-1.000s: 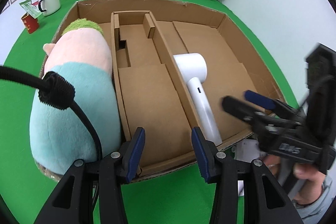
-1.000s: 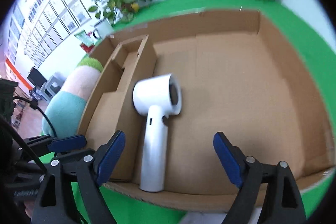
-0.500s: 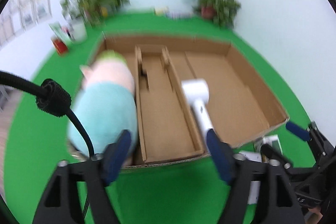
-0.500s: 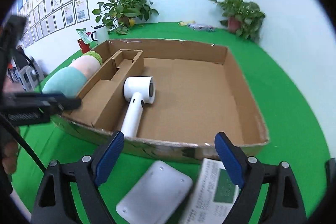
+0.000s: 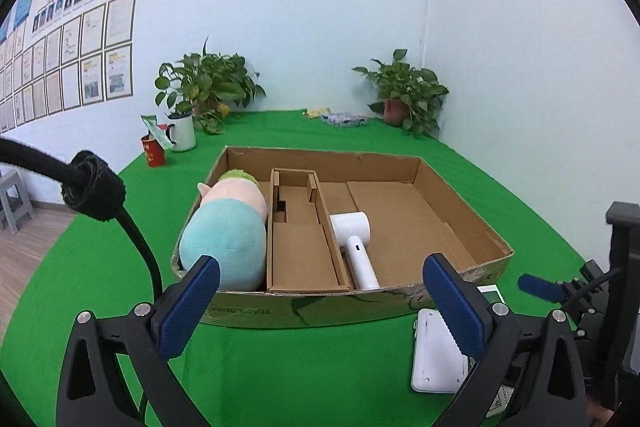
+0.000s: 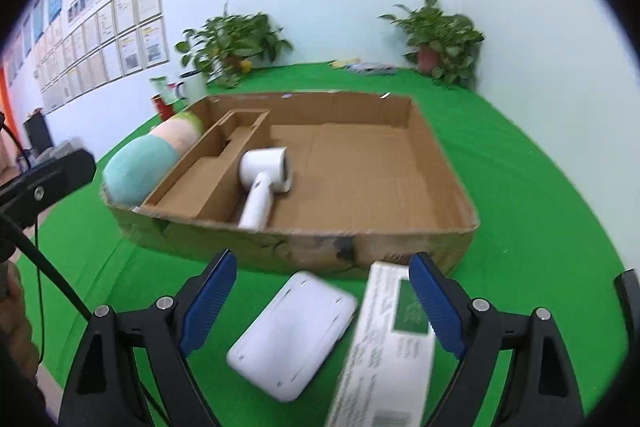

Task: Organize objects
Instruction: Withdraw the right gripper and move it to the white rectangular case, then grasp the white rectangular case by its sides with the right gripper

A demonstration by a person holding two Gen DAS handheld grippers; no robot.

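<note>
A shallow cardboard box (image 5: 256, 313) (image 6: 400, 243) lies on the green table. In it lie a teal and pink plush toy (image 5: 228, 231) (image 6: 140, 167) at the left, a cardboard insert (image 5: 300, 247) in the middle and a white hair dryer (image 5: 354, 239) (image 6: 264, 183) beside it. A flat white device (image 5: 436, 359) (image 6: 292, 339) and a white and green carton (image 6: 388, 351) lie on the table in front of the box. My left gripper (image 5: 320, 299) is open and empty, short of the box. My right gripper (image 6: 324, 295) is open and empty above the white device and carton.
Two potted plants (image 5: 208, 87) (image 5: 408, 95) stand at the back by the wall. A white mug (image 5: 182, 135) and a red cup (image 5: 154, 151) stand at the back left. A small packet (image 5: 344, 119) lies at the far edge.
Both grippers have pulled back out of the box and risen. The left gripper has opened wider. The white device and carton have come into view in front of the box.
</note>
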